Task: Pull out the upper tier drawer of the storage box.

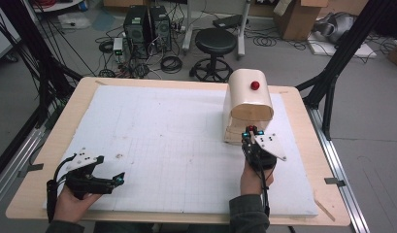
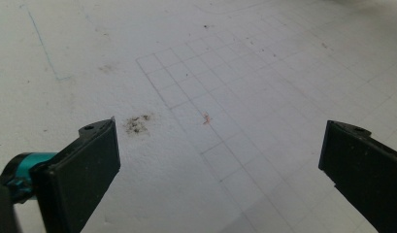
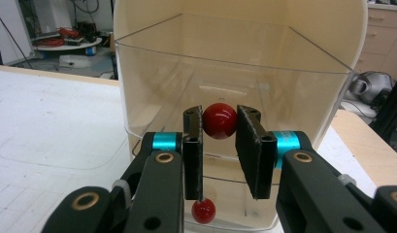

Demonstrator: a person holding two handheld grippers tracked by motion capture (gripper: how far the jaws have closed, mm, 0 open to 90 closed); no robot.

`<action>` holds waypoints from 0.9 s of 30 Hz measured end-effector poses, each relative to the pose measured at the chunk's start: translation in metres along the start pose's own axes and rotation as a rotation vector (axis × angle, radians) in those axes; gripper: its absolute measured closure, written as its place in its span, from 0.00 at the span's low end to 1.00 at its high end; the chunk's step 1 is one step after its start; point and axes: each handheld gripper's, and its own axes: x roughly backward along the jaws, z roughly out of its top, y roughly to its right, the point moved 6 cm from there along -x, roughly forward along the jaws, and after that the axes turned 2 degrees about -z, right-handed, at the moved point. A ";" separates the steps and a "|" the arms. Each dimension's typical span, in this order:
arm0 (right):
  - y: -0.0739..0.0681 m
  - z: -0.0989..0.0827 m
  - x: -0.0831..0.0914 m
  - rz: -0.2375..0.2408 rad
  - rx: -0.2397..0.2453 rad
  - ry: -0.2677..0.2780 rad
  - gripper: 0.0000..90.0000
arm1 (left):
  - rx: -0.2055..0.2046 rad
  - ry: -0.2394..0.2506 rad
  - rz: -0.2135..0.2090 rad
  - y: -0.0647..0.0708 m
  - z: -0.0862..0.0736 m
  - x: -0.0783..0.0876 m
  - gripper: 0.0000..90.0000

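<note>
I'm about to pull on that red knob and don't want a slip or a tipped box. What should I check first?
1. Right gripper jaws shut on the red knob: ok.
2. Knob sits centred between the jaws: ok.
3. Left gripper open and holding nothing: ok.
4. Left gripper steadying the cream box: not ok; it rests far away at the near left of the white board.
5. Clear front free to move: cannot tell.

Left hand-held gripper (image 1: 119,178) gapes wide; right hand-held gripper (image 3: 219,131) clamped.
</note>
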 end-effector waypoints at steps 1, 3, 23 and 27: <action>0.000 0.000 0.000 0.000 0.000 0.000 0.81 | 0.000 0.000 0.001 0.000 0.000 0.000 0.02; -0.001 0.000 0.001 0.002 -0.007 -0.001 0.81 | 0.000 0.000 0.000 0.000 0.000 0.000 0.02; -0.001 -0.002 0.011 0.004 -0.014 0.003 0.81 | 0.003 0.001 0.001 0.000 0.000 -0.001 0.02; -0.002 -0.004 0.015 0.003 -0.020 0.006 0.81 | 0.000 0.000 0.002 0.000 0.000 0.000 0.02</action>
